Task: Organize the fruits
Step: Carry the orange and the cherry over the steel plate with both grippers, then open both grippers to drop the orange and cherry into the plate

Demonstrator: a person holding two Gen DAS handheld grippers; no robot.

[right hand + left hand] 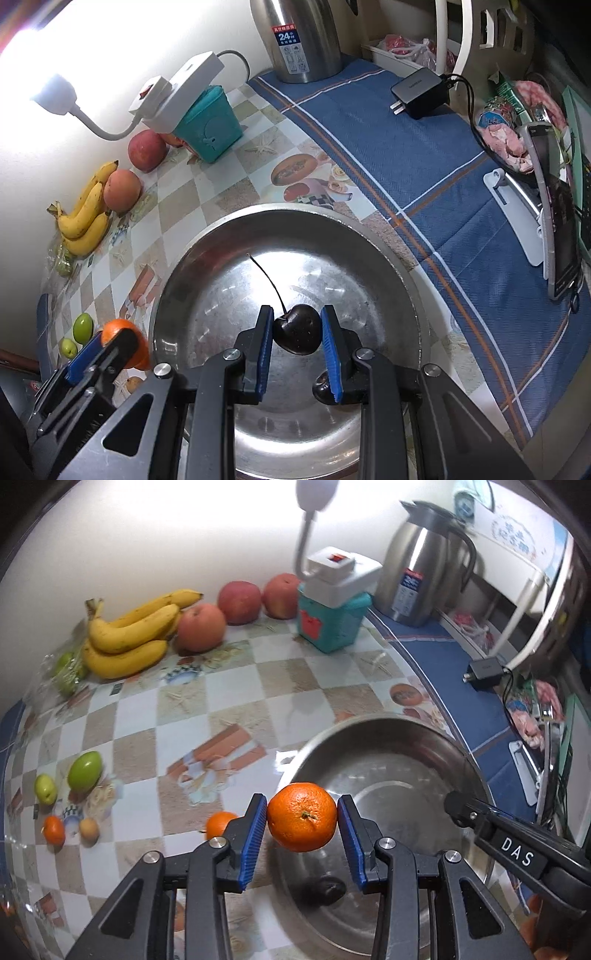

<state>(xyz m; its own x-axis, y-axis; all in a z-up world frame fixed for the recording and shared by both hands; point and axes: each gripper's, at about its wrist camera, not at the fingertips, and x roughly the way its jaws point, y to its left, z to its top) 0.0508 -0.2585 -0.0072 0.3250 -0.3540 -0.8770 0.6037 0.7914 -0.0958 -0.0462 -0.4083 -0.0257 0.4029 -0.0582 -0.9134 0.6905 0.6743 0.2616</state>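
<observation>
My left gripper [302,816] is shut on an orange mandarin [302,821], held above the near left rim of a steel bowl [388,738]. My right gripper [297,334] is shut on a dark cherry [297,332] with a long stem, hanging over the middle of the steel bowl [207,236]. A second dark cherry [323,387] lies on the bowl's bottom beside the right finger. In the right wrist view the left gripper with its mandarin [118,332] shows at the bowl's left edge. The right gripper's arm [517,849] crosses the lower right of the left wrist view.
Bananas [129,635] and three apples [201,627] lie by the wall. Two green fruits [85,771], small mandarins [218,823] and a tan fruit [89,829] sit on the checked cloth. A teal box [332,624] with a lamp, a steel jug [421,572] and a charger [421,92] stand behind.
</observation>
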